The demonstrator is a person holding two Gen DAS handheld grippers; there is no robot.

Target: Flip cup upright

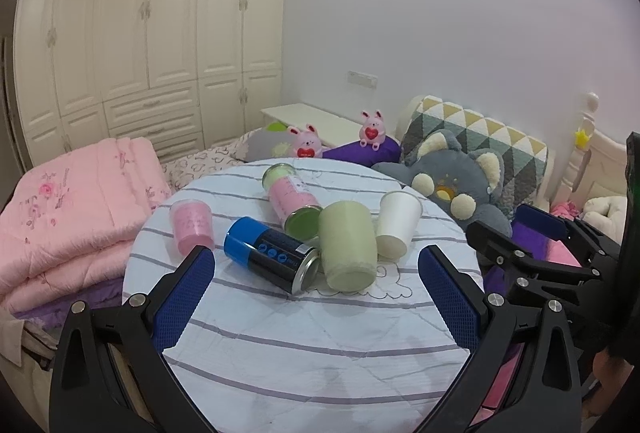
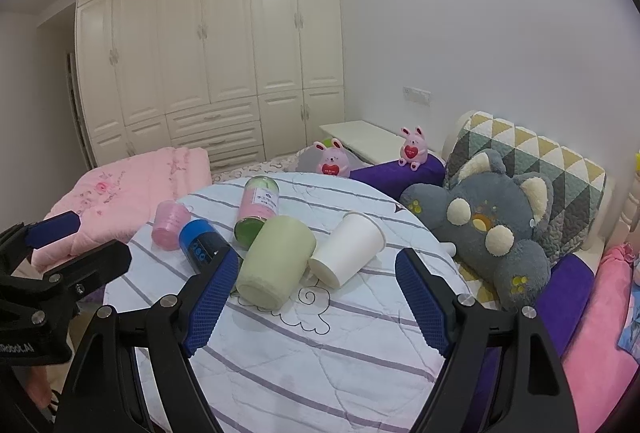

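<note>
On a round table (image 1: 280,353) under a striped cloth, five containers lie clustered toward the far half. The green cup (image 1: 347,245) lies on its side, base toward the cameras, mouth pointing away; in the right wrist view (image 2: 276,261) it sits just beyond the tip of that gripper's left finger, inside the line of the gap but nearer that finger than the other. The white cup (image 1: 398,225) lies just to the right of the green one, touching or nearly touching it, its base also toward the cameras, and in the right wrist view (image 2: 347,249) it falls roughly on the middle of the gap, ahead of the fingertips. The pink cup (image 1: 191,227) sits apart at the left, and whether it is upside down cannot be told. A blue can (image 1: 272,253) lies on its side against the green cup's left flank, and a pink can (image 1: 290,199) lies behind them. The left gripper (image 1: 316,265) hovers low over the near part of the table, jaws spread wide and holding nothing, with the blue can and green cup ahead between its pads. The right gripper (image 2: 316,269) is likewise spread wide and empty, fingers clear of both cups. A grey plush (image 2: 484,229) sits off the table's right edge.
</note>
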